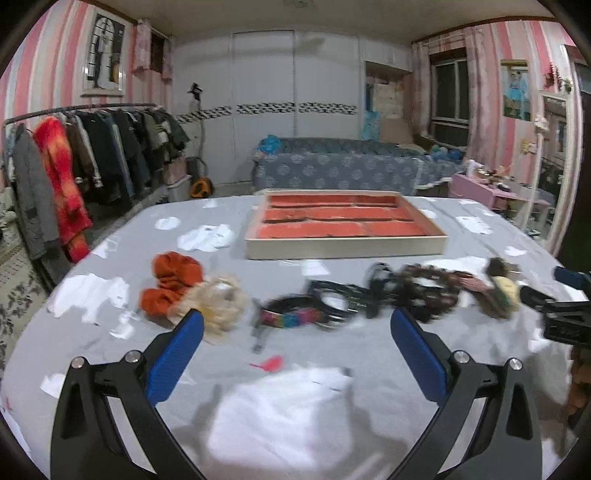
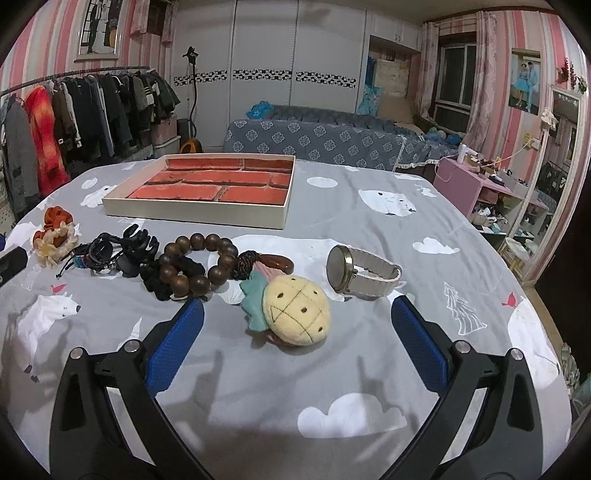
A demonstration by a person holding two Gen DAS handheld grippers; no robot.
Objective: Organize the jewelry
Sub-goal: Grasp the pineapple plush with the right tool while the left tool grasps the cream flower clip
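Grey bedsheet (image 2: 369,229) printed with white polar bears and clouds, clothes rail (image 2: 85,74) hung with dark coats and an orange one, blue patterned sofa (image 2: 314,138) stood before white wardrobe doors (image 2: 266,44), pink-striped walls (image 2: 40,33), pink side table (image 2: 465,184).

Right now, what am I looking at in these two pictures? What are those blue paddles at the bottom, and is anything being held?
Each picture comes from a camera fixed on a handheld gripper, looking forward along its two blue-padded fingers. A person carries one in each hand; there is no robot arm. The left gripper and right gripper are both open and hold nothing. Below them is a bed with a grey sheet. On it lie a red-lined tray, a wooden bead bracelet, a plush pineapple, a watch, a black claw clip and an orange scrunchie. The tray's compartments look empty.
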